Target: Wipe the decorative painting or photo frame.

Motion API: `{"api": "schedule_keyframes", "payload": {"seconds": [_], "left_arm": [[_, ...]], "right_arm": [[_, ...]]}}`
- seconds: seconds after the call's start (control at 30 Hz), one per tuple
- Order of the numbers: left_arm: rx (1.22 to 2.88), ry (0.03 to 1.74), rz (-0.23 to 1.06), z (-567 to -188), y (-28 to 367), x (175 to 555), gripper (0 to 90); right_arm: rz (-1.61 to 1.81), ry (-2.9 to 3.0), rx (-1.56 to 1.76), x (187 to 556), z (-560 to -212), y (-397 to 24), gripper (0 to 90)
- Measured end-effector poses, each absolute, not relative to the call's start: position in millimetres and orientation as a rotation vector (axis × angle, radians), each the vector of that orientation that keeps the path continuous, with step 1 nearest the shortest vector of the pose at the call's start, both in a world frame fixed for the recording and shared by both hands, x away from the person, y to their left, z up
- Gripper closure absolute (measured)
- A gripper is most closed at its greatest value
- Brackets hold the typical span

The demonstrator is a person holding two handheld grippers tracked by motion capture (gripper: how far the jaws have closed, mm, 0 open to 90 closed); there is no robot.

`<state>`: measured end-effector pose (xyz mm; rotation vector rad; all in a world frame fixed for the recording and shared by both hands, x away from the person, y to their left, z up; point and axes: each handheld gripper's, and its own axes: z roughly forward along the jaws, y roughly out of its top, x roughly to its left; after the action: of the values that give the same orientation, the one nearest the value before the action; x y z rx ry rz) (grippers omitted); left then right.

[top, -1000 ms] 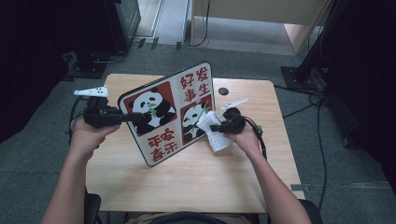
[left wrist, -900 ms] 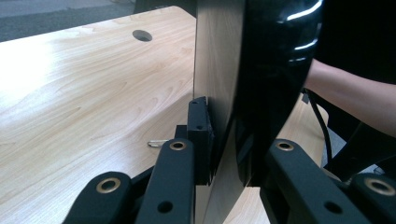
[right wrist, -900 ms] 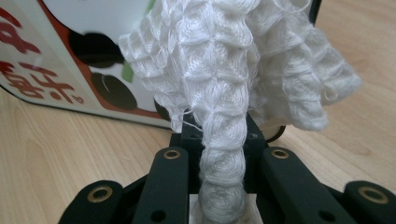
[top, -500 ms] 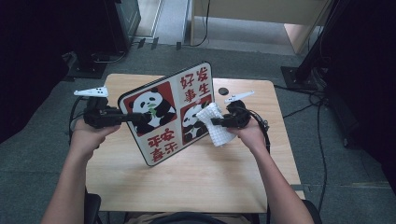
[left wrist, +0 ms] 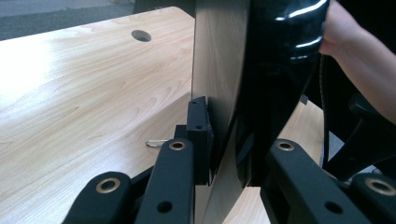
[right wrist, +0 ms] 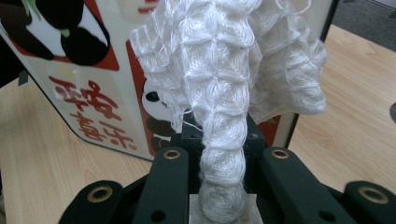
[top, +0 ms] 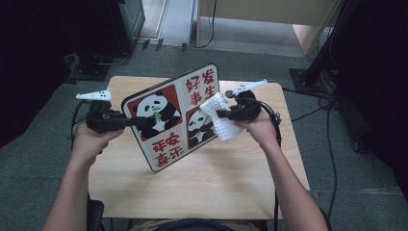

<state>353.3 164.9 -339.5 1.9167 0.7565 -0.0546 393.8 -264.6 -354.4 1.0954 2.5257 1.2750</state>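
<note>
Above the wooden table [top: 207, 187], the left gripper [top: 126, 121] clamps the left edge of the tilted panda board [top: 173, 115]; the right gripper [top: 222, 114] pinches a white cloth [top: 221, 122], pressed against the board's right face.

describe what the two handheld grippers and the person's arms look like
Both the left gripper and the right gripper are black, each with two flat black jaws pinned by brass-coloured rivets. A white wand-shaped piece sits on top of each, and a black cable trails from each body. The forearms are bare, with no sleeves reaching them.
</note>
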Motion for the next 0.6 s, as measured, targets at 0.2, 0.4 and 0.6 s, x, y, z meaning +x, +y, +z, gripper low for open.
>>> {"api": "schedule_keyframes", "payload": {"seconds": [0.2, 0.4, 0.6], "left_arm": [[1.915, 0.766, -0.054, -339.3, 164.5, 352.5, 78.9], [1.914, 0.782, -0.050, -339.0, 164.2, 352.5, 79.2], [1.916, 0.784, -0.046, -338.8, 163.9, 352.1, 79.0]], "right_arm": [[1.265, 2.530, 1.118, 400.7, -337.4, -262.7, 78.7], [1.249, 2.534, 1.052, 403.5, -313.9, -255.1, 78.6], [1.239, 2.528, 1.021, 407.6, -290.5, -249.8, 78.6]]}}
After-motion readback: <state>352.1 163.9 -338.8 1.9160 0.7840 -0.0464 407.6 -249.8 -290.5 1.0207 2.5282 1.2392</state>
